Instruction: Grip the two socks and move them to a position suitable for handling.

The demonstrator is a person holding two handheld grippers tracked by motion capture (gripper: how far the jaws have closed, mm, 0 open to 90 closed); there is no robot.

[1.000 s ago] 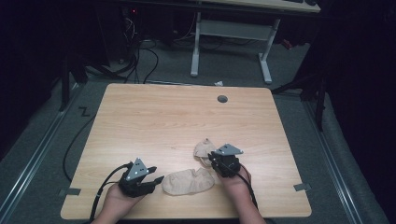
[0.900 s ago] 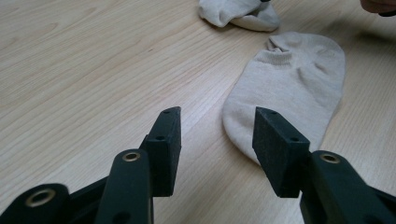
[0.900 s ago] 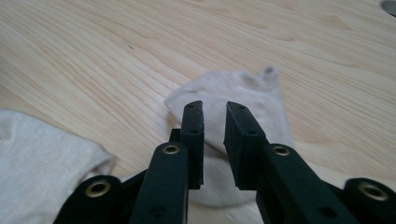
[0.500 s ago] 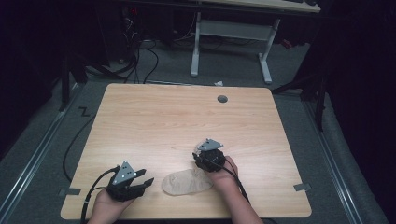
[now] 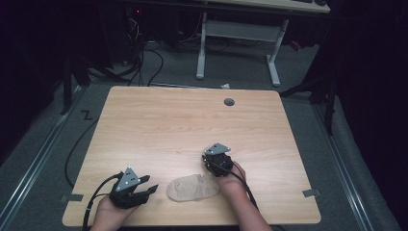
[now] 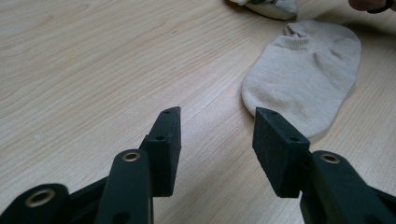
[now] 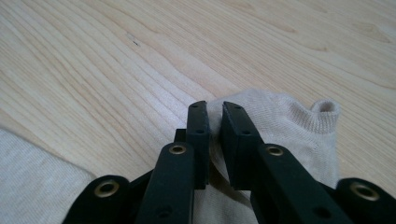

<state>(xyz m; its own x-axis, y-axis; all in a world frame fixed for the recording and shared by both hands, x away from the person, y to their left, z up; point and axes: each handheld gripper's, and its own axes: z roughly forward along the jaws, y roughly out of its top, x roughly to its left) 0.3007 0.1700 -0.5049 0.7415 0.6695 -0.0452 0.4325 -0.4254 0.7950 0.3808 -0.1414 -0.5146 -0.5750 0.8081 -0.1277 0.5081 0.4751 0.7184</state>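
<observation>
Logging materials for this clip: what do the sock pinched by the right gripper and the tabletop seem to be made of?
Pinched sock: beige knit fabric, likely cotton blend; ribbed cuff, soft folds. Tabletop: light wood-grain surface, smooth and matte, possibly laminate.

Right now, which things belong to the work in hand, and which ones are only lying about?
In the job: flat sock; bunched sock.
Only lying about: tape pieces; floor cables; white desk frame.
</observation>
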